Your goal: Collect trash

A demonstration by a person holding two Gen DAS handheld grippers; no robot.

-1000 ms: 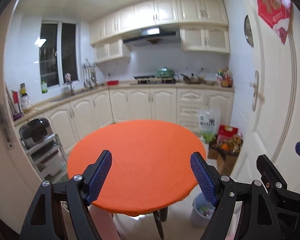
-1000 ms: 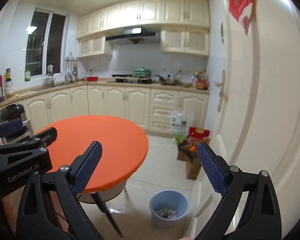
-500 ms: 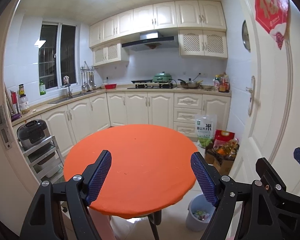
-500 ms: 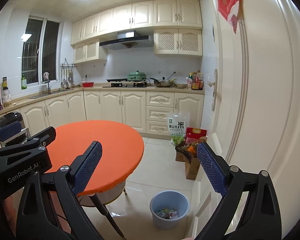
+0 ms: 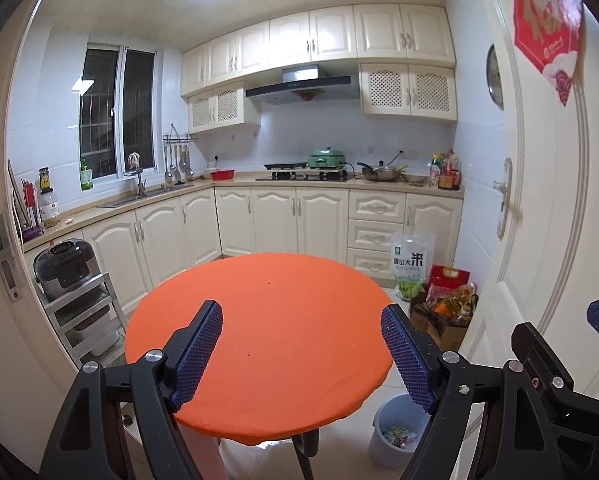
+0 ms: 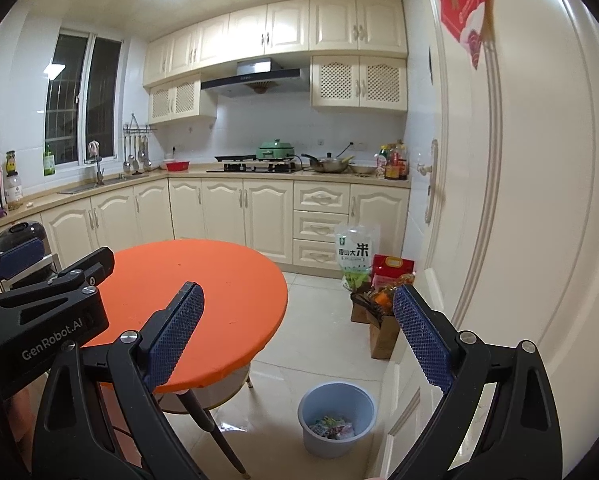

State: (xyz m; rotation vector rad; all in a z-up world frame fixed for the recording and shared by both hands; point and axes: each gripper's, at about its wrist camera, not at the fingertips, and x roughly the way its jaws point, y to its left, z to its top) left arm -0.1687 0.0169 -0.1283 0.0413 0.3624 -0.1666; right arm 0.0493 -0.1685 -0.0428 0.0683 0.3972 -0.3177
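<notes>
One round orange table (image 6: 203,276), one blue bin (image 6: 337,416), two rice bags (image 6: 355,254), one cardboard box (image 6: 381,336).

Bin (image 6: 336,416) right of table (image 6: 219,280)

The round table (image 5: 283,320) has a matt orange cloth cover. The blue bin (image 6: 337,416) at the bottom looks like smooth plastic. The floor (image 6: 319,320) is shiny tile. The gripper pads (image 6: 421,340) are bumpy blue.

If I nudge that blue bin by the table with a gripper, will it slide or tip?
The blue bin looks like thin plastic holding only a few wrappers, so it is probably light. On the glossy tile floor it would likely slide. A push near the rim could tip it.
</notes>
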